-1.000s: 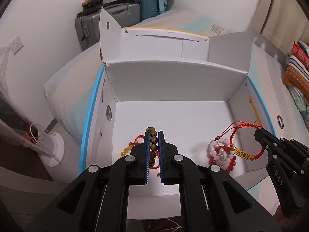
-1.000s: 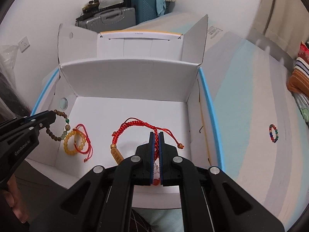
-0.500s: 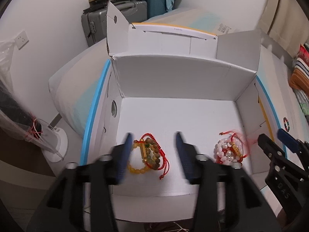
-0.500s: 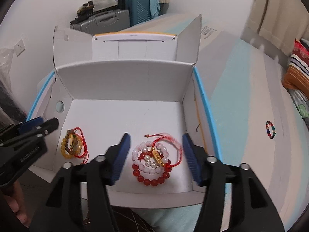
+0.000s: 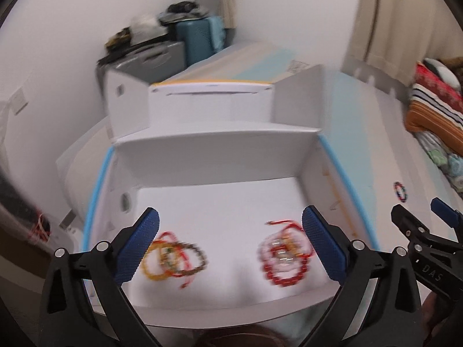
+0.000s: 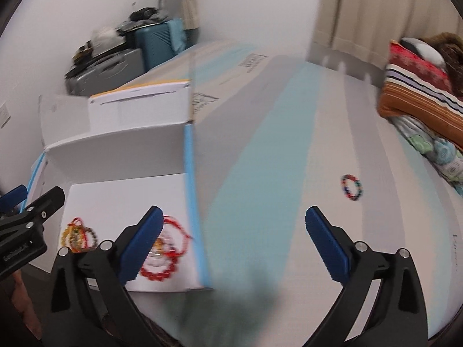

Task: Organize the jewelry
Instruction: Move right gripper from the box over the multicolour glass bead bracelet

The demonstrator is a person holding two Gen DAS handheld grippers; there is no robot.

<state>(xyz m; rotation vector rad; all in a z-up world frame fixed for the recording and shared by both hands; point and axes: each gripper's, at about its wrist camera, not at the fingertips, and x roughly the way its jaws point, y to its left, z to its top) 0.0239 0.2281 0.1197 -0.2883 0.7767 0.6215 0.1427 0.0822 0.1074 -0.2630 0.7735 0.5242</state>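
Note:
A white cardboard box (image 5: pixel 220 144) lies open on the bed. On its floor sit two heaps of bracelets: yellow, brown and red ones (image 5: pixel 173 260) at the left, red and white beads with a red cord (image 5: pixel 285 257) at the right. My left gripper (image 5: pixel 230 214) hovers above the box, jaws opening wide, nothing between them. My right gripper (image 6: pixel 233 212) is over the box's right wall and the mattress, jaws also opening and empty. A multicoloured bead bracelet (image 6: pixel 351 187) lies alone on the bed to the right. Both views are blurred.
Grey and teal suitcases (image 5: pixel 173 49) stand against the far wall behind the box. Striped bedding and a cushion (image 6: pixel 419 98) are heaped at the right edge of the bed. A curtain (image 6: pixel 376 8) hangs behind them. The box's flaps (image 5: pixel 127 104) stand up at the back.
Both grippers went from shut on bracelets to wide open; the bracelets dropped onto the two heaps. Both hands pulled back and up, and the right view swung right toward the bed.

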